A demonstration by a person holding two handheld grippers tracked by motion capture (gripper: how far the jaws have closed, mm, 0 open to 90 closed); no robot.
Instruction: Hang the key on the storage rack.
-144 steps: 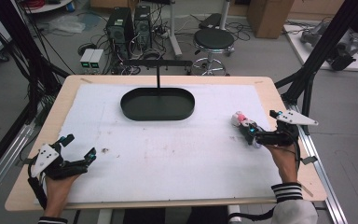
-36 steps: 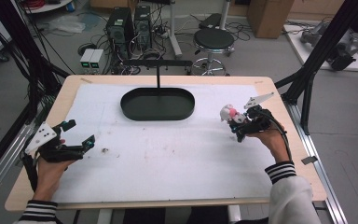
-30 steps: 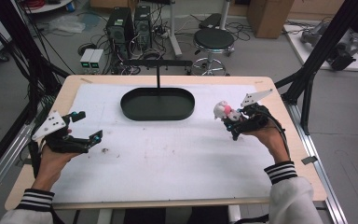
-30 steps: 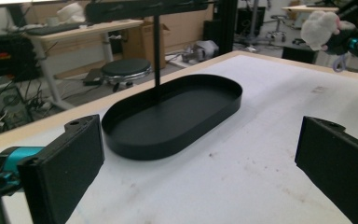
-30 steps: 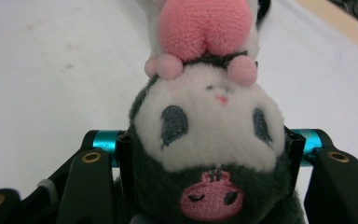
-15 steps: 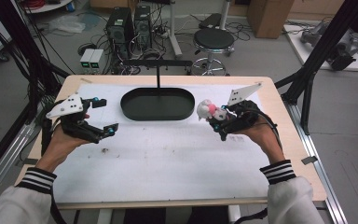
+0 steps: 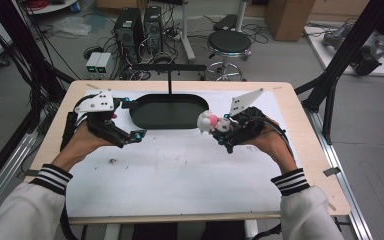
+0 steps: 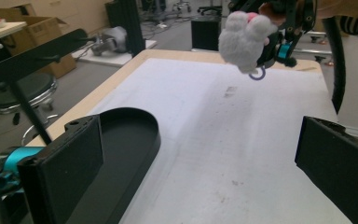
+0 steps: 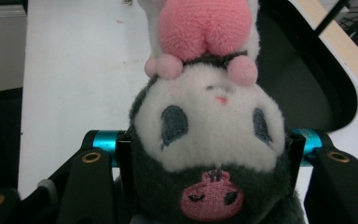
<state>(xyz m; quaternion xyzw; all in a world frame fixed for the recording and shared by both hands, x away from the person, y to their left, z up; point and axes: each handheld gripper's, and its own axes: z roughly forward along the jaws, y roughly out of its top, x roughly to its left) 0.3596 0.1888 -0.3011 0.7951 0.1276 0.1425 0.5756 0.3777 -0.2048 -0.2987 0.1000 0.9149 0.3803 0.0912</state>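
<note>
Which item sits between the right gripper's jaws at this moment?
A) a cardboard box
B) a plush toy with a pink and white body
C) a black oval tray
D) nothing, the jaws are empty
B: in the right gripper view the right gripper has its jaws clamped on both sides of the plush toy.

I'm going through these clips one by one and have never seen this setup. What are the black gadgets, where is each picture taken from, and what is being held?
A person holds a two-jaw gripper in each hand. The high view looks down on the table. The other two pictures come from cameras riding on the grippers. The right gripper is shut on a plush toy, white, grey and pink, lifted beside the black oval tray. The left gripper is open and holds nothing; its two black jaws frame the tray's end, and its view also shows the toy.
</note>
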